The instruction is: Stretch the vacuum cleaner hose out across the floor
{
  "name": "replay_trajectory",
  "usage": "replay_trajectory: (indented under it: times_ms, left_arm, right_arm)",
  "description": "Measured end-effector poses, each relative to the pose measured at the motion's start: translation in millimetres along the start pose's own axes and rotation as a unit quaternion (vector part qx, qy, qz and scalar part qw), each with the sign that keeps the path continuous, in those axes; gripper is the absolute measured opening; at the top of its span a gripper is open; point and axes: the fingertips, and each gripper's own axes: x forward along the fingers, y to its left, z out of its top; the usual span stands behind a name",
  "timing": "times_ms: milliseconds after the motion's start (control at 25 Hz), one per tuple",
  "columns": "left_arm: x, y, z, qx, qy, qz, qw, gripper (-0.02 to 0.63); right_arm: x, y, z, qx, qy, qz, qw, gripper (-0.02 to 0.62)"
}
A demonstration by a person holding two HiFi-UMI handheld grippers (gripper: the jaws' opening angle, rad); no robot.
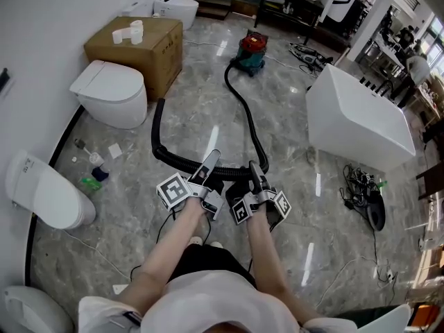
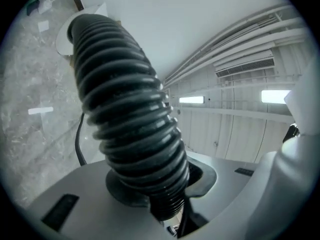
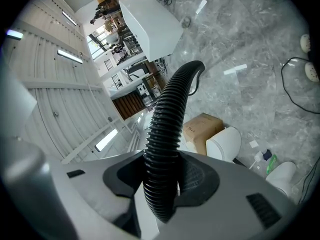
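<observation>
Hose (image 1: 244, 107) clamped in left claw (image 1: 211, 158) and right claw (image 1: 255, 167) — side by side

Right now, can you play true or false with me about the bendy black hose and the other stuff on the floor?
1. The left gripper and the right gripper are both clamped on the hose. True.
2. The vacuum cleaner is yellow all over. False: it has a red top and a teal body.
3. Paper rolls sit on top of the cardboard box. True.
4. The hose lies in one straight line. False: it snakes from the vacuum cleaner to the grippers, then bends round towards a toilet.
</observation>
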Motion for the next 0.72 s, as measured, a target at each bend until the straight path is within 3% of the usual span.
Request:
replay_trajectory:
  times_ms: [720]
  left_arm:
    - [1,-12,-6,0.018,0.021,-0.029,0.9992,0.121]
  right_arm:
    - [-4,-6,1,0.021,0.022,0.015,0.999,0.178]
